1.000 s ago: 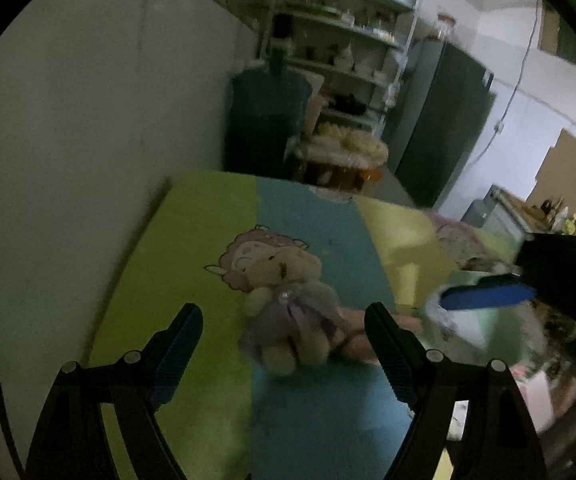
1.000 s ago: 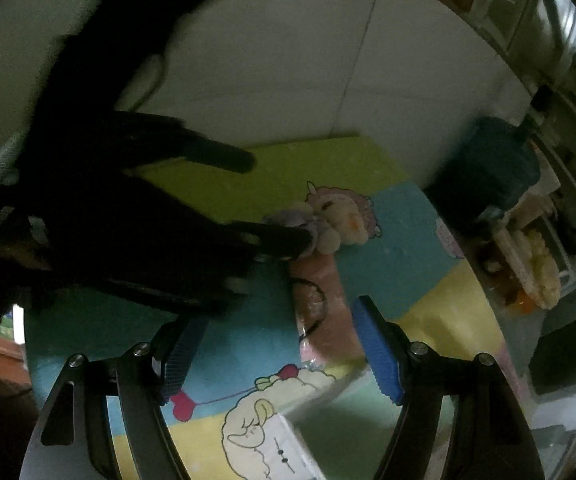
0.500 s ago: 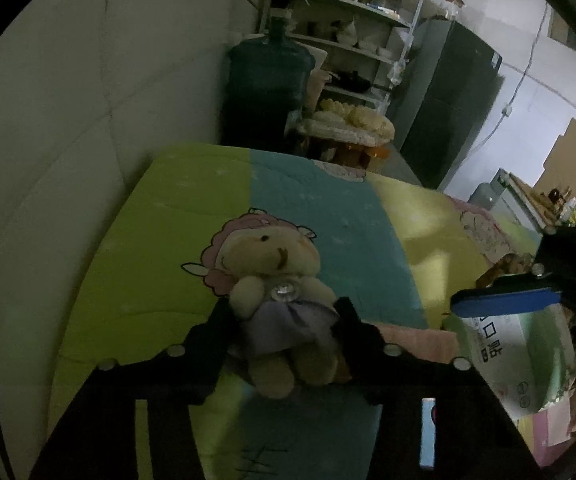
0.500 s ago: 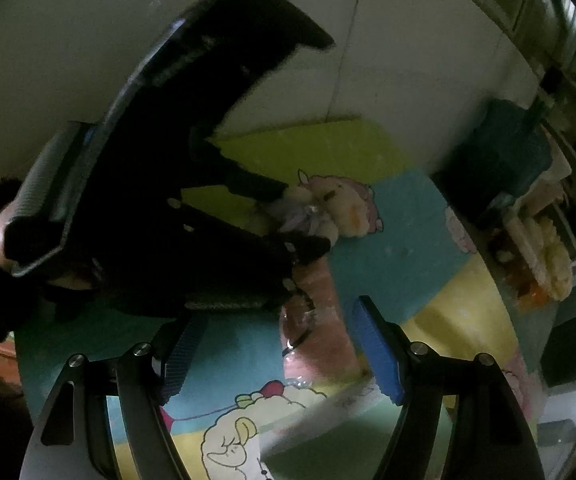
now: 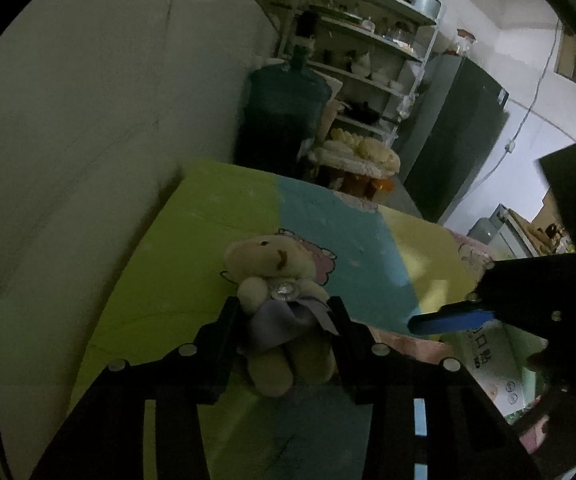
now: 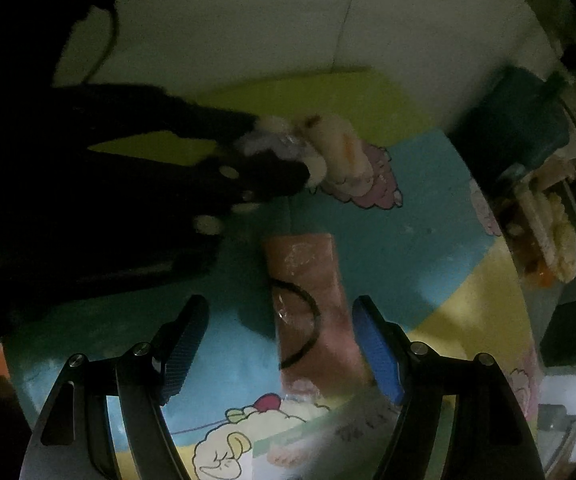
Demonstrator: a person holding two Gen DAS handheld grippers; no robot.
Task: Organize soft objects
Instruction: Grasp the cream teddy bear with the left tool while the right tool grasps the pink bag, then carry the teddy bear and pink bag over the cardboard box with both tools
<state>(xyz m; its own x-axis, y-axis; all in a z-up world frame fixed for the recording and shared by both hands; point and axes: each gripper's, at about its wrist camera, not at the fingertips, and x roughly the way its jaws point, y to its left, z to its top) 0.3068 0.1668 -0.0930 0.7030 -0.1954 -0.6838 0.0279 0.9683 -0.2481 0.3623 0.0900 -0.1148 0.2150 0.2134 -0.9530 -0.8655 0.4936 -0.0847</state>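
The left gripper (image 5: 285, 312) has just been closing and now pinches the bear (image 5: 277, 292) at its lilac-dressed middle, the toy's head sticking out past the fingertips over the mat (image 5: 191, 264) (green, teal and yellow panels with cartoon sheep). The right gripper (image 6: 279, 344) hangs with its jaws spread and nothing pressed between them, above a pink packet (image 6: 312, 300) that lies flat on the mat's teal panel with a black loop on it. A box (image 5: 492, 364) sits near the packet at the mat's edge.
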